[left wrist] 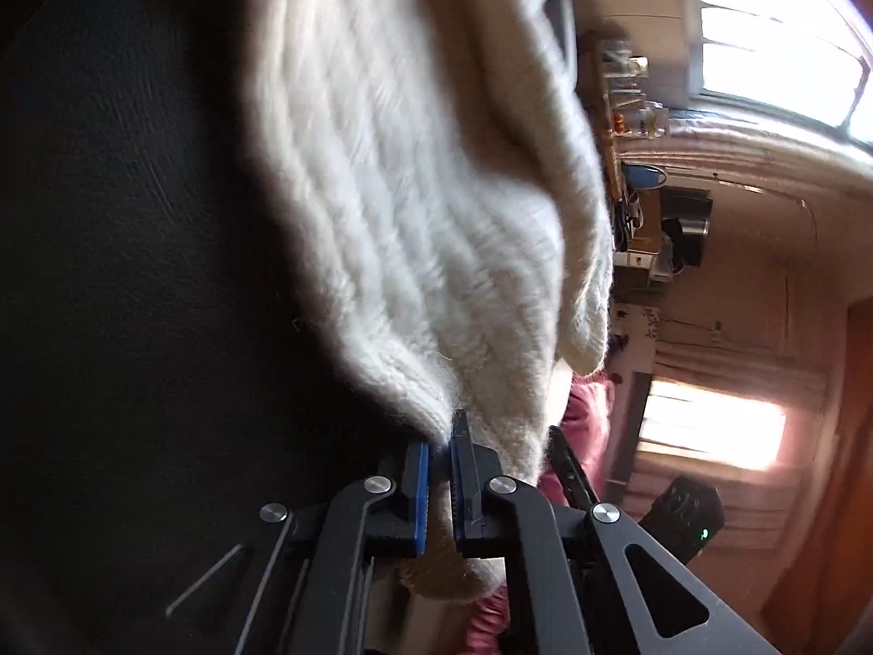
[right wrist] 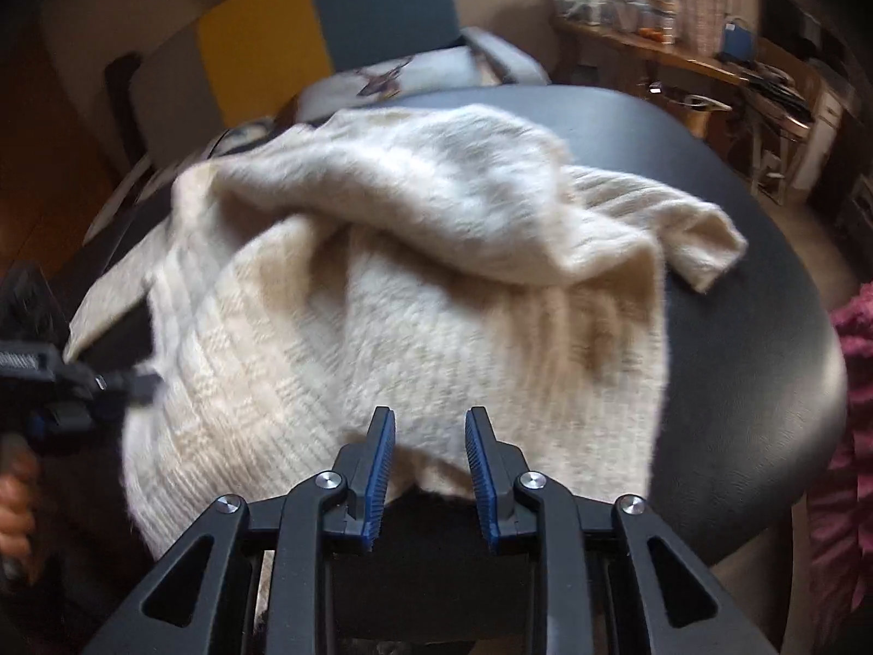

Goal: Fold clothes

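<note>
No brand, label or readable writing shows on the sweater or on either tool; the pale marking on the left gripper's body in the right wrist view is too blurred to read.

The cream knit sweater (right wrist: 382,295) lies heaped on the black tabletop (right wrist: 736,327), covering most of its near half. In the right wrist view its long axis runs roughly from 8 o'clock to 2 o'clock, with a sleeve (right wrist: 693,234) trailing toward 2 o'clock and a fold of cloth flopped across the top. The ribbed hem faces 6 o'clock, toward the right gripper (right wrist: 430,431).

The right gripper's jaws stand apart, with the hem lying just beyond their tips and nothing pinched between them. The left gripper (left wrist: 440,439) has its jaws clamped on an edge of the sweater; from there the knit stretches away toward 12 o'clock. In the right wrist view that gripper sits at 9 o'clock against the sweater's left edge.

A yellow and teal chair (right wrist: 338,27) stands behind the tabletop at 12 o'clock.
</note>
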`<action>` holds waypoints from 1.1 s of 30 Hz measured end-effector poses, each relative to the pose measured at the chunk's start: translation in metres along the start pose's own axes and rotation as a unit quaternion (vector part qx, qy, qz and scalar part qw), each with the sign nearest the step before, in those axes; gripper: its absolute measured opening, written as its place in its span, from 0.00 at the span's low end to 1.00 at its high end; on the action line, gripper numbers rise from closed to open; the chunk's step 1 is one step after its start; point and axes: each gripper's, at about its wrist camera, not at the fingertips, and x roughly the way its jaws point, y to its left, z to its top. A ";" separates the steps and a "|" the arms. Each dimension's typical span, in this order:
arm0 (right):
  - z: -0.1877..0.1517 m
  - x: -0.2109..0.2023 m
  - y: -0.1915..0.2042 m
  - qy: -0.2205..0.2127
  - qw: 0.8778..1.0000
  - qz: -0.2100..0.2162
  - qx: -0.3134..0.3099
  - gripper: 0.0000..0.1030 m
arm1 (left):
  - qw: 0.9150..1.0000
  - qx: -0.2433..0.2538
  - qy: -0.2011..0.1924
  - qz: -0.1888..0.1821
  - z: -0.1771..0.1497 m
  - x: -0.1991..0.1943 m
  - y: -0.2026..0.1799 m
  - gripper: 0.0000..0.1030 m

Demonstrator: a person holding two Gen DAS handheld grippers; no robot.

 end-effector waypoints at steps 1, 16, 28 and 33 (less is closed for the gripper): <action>0.000 0.007 0.004 0.011 1.000 -0.002 -0.007 0.30 | 1.000 0.015 -0.009 0.002 0.001 -0.010 -0.004 0.06; -0.024 0.012 0.024 0.053 0.997 -0.048 -0.018 0.21 | 0.987 0.036 -0.124 0.098 0.017 -0.159 0.061 0.05; 0.001 -0.021 0.139 -0.016 0.991 0.076 -0.111 0.27 | 0.979 0.019 -0.180 0.093 -0.006 -0.269 0.109 0.23; -0.001 0.003 0.205 0.006 0.977 0.122 -0.172 0.27 | 0.915 -0.043 -0.319 0.242 -0.018 -0.383 0.160 0.43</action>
